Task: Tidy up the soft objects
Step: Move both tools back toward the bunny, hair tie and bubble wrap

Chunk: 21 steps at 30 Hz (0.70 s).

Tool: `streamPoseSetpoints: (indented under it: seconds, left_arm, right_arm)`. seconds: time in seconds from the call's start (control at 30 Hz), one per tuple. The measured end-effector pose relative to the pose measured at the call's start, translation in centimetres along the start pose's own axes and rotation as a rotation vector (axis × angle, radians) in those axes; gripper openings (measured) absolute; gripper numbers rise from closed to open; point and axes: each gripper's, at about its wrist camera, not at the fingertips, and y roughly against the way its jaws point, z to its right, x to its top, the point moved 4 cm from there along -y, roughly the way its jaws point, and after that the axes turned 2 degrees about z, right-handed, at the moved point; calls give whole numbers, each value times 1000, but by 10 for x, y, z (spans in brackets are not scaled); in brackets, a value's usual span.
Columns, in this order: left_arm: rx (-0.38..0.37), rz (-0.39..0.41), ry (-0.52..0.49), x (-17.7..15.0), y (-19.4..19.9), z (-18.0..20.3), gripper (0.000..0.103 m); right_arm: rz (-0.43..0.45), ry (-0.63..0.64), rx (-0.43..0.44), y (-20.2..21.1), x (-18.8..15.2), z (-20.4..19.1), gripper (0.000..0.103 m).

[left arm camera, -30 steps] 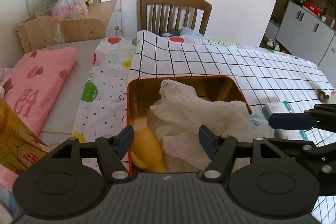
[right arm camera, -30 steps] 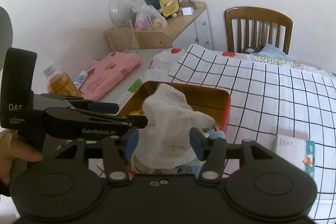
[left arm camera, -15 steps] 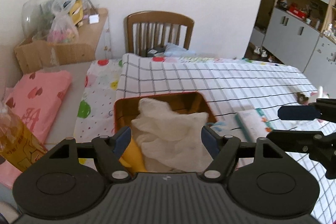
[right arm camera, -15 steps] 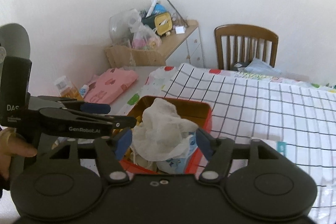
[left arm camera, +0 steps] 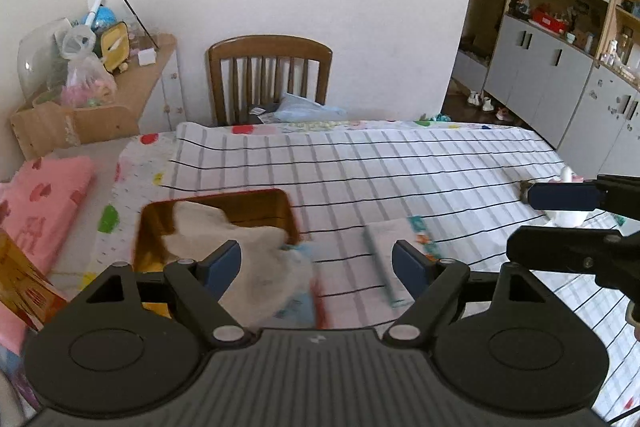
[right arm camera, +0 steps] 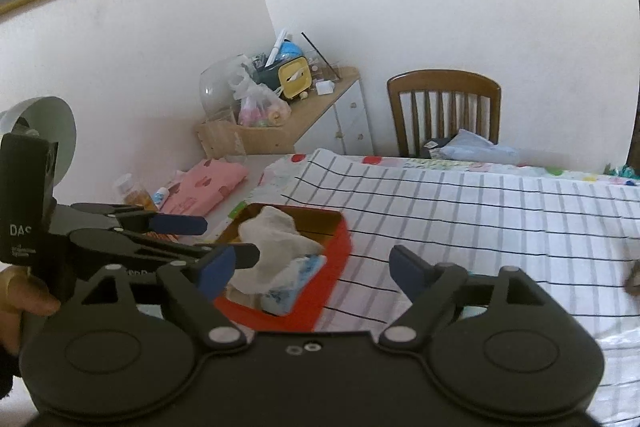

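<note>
On checked tablecloth (left arm camera: 400,163), red tin (right arm camera: 336,263) sitting with white cloth (right arm camera: 276,239) heaped inside, blue packet (right arm camera: 292,283) beside cloth. Left gripper (left arm camera: 316,263) and right gripper (right arm camera: 312,267) hovering above tin, jaws just widening, holding nothing.

Both tongs have drawn back and up from the red box (right arm camera: 336,263), which sat close under them a second ago. The left tongs (left arm camera: 316,263) and right tongs (right arm camera: 312,267) have just been opening, with nothing gripped; the white cloth (right arm camera: 276,239) lies in the box.
</note>
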Motion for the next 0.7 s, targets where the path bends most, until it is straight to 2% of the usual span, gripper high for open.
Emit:
streamPoseSetpoints:
  seconds: [0.2, 0.27, 0.4, 0.7]
  left_arm:
    - [-14, 18, 7, 0, -1, 56, 83]
    - [-16, 31, 1, 1, -2, 77, 87]
    - [-40, 63, -2, 5, -4, 116, 88]
    - [-74, 54, 0, 12, -27, 192, 89]
  right_arm:
    - [9, 22, -2, 34, 0, 42, 92]
    - [12, 17, -11, 45, -1, 62, 93]
    - [14, 12, -26, 66, -1, 97, 93]
    - [19, 26, -136, 98, 11, 169, 96]
